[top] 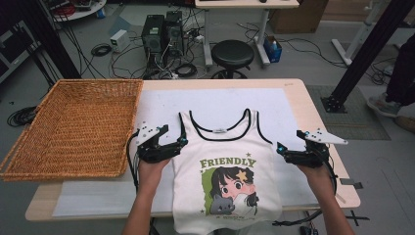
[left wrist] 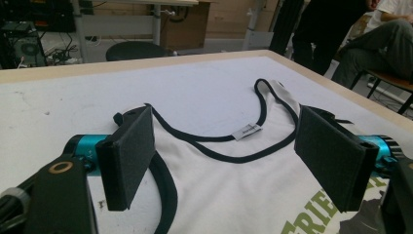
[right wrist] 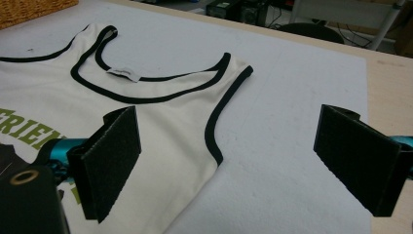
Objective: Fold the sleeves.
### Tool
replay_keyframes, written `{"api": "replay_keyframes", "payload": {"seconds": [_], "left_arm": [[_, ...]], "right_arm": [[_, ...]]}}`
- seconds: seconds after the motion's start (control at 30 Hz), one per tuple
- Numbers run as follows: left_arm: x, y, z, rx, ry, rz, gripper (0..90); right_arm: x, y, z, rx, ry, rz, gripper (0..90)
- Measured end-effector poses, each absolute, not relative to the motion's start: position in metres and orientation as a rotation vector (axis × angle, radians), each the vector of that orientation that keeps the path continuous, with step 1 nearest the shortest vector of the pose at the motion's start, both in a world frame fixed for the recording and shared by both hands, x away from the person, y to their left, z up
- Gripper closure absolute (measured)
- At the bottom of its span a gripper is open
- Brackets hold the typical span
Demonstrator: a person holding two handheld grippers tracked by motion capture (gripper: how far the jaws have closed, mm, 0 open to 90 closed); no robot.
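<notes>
Cotton tank top [top: 227, 147] flat on worktop [top: 303, 98] | left claw [top: 172, 143], right claw [top: 288, 152] released | pinch both armhole edges evenly.

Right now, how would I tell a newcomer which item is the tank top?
Start at the wicker basket on the table's left. To its right, on the white mat, lies the tank top: cream, black-trimmed, with "FRIENDLY" and a cartoon girl printed on its front.

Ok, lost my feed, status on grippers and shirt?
Left gripper, right gripper open, empty. Tank top flat, hem overhanging table edge. Basket clear left.
</notes>
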State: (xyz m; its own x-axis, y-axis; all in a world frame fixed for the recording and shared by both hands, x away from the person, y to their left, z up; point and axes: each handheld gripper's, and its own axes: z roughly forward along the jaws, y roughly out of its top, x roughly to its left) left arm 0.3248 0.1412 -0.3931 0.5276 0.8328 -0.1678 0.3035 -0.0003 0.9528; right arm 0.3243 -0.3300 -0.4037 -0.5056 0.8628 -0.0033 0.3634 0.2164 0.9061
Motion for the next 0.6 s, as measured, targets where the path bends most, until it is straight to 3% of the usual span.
{"api": "replay_keyframes", "payload": {"seconds": [0.3,0.6], "left_arm": [[0.352,0.142,-0.382,1.598,1.026,0.56,22.7],[0.423,0.146,-0.387,1.704,1.071,0.545,26.2]], "right_arm": [[0.328,-0.329,-0.403,1.132,1.992,1.253,9.5],[0.336,-0.326,-0.401,1.121,2.025,1.249,9.5]]}}
